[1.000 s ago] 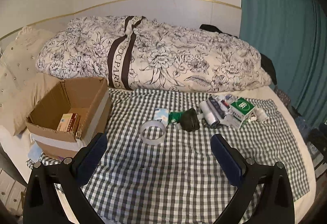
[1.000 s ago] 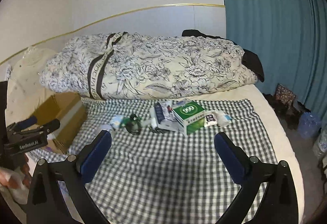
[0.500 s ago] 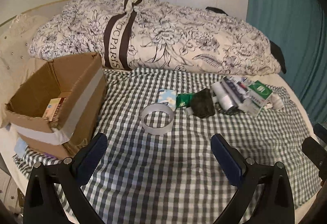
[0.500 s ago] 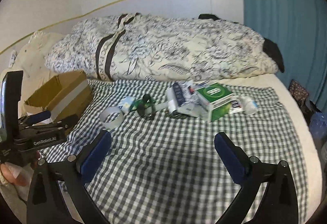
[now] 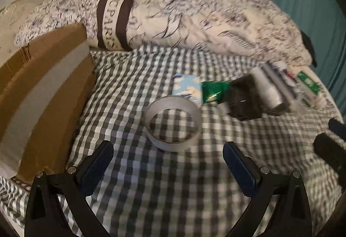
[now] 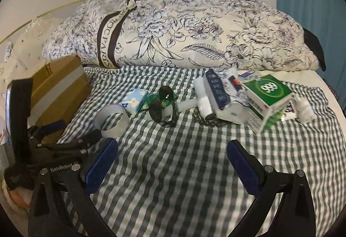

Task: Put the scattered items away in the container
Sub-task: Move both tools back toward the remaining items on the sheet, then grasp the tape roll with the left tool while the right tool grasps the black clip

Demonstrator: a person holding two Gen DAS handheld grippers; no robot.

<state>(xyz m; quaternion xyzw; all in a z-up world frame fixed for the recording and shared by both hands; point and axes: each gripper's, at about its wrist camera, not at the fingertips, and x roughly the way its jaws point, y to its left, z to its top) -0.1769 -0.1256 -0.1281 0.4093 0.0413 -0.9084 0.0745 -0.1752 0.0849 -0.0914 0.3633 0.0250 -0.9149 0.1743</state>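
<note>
Hovering: left hand-held gripper spread, empty, near tape ring | right hand-held gripper likewise, seemingly level

Cloth, card and gloss, as we see them

We note a matt brown corrugated cardboard box, a soft green-checked woven cloth, and glossy dark-lensed plastic sunglasses.

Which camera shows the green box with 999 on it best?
The right wrist view. There the green box is sharp, and its 999 label is readable. In the left wrist view the same box sits blurred at the far right edge, with no label legible.
</note>
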